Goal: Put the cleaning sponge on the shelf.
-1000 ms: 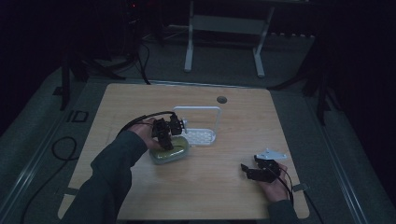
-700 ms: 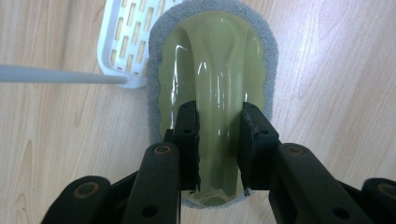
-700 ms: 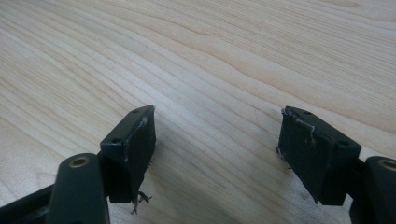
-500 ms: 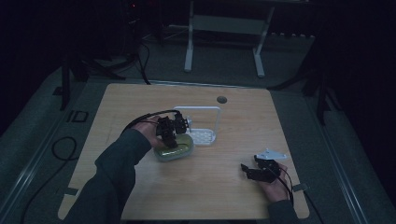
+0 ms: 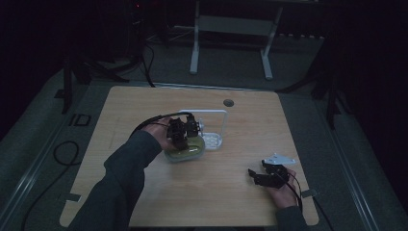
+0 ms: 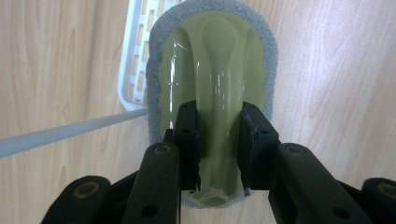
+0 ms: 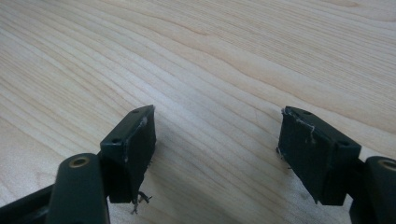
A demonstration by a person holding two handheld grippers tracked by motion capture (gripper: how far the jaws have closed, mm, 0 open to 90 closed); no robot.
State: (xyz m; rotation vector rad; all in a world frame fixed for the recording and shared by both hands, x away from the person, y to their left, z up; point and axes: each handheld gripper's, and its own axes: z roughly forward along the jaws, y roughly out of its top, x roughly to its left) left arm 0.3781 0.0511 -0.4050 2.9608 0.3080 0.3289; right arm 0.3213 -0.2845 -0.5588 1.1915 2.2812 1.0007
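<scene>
left gripper point(image 6: 218, 144) clamping green scrubber's point(image 6: 212, 60) ridge, foam rim

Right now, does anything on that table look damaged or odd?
Slightly. The right tool's black pads are frayed, with loose threads at their edges. The left tool grips the green scrubber squarely; nothing is spilled.

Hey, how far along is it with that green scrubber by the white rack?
Done: the left gripper is shut on the green scrubber's raised handle. In hand: the scrubber sits on the table, touching the white rack. Left: whatever comes after the grip. The right gripper rests open with nothing in it.
</scene>
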